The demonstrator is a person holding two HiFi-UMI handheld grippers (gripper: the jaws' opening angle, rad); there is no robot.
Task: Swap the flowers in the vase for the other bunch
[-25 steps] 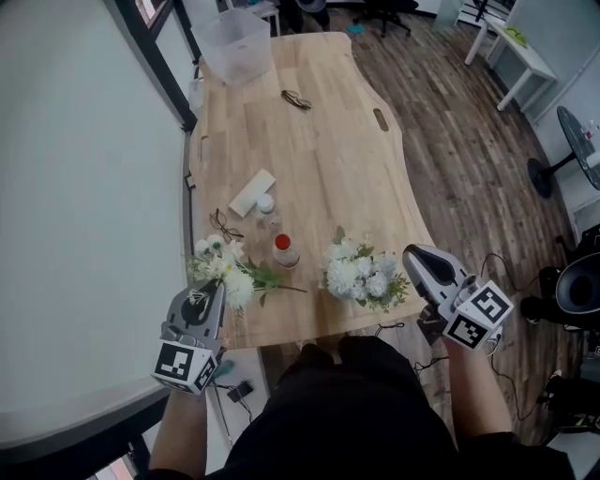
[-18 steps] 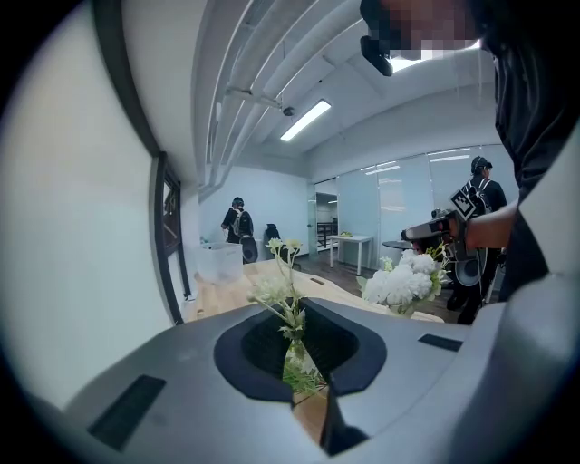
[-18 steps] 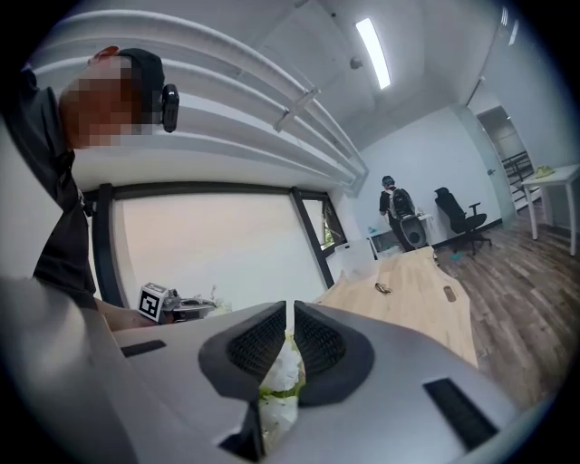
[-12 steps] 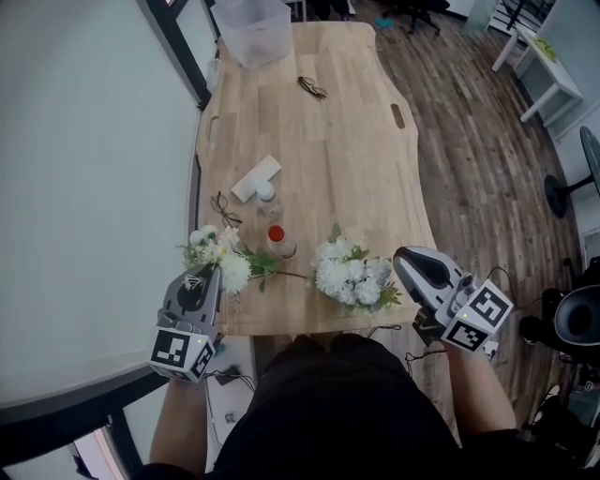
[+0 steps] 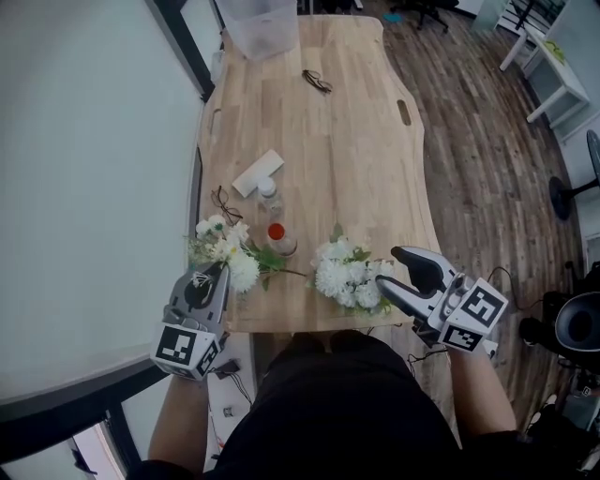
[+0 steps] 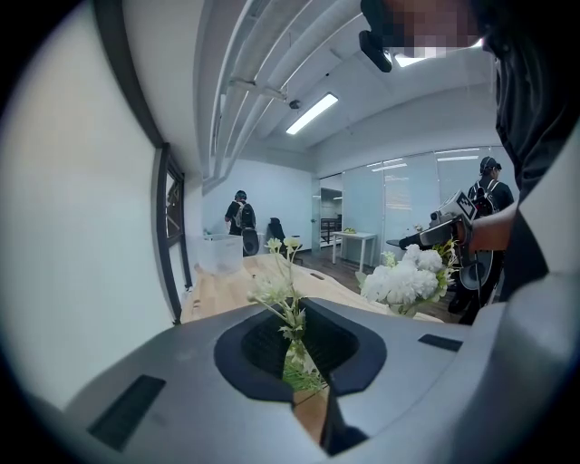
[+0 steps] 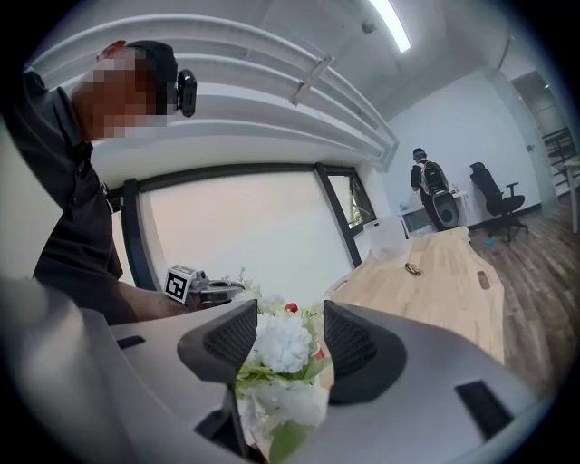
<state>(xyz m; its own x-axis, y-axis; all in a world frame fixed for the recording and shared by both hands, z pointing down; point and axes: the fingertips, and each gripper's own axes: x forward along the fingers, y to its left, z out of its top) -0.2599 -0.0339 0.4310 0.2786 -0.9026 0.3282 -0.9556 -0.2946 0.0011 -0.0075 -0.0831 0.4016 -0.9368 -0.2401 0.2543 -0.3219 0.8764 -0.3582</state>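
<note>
A bunch of big white blooms stands upright near the table's front edge; what holds it is hidden under the blooms. My right gripper is at its right side. Its jaws have just been opening and are open. In the right gripper view the white blooms show between the pads without being pressed. A looser bunch of small pale flowers lies on the table at the left. My left gripper is shut, with its tips at those flowers. A sprig shows just past its tips.
A red-capped bottle stands between the bunches, with a small clear bottle, a white box and spectacles behind it. A clear bin sits at the far end of the wooden table. A wall runs along the left.
The right gripper's jaws have gone from shut to open, and it has dropped closer to the white bunch. The left gripper has crept slightly toward the lying flowers.
</note>
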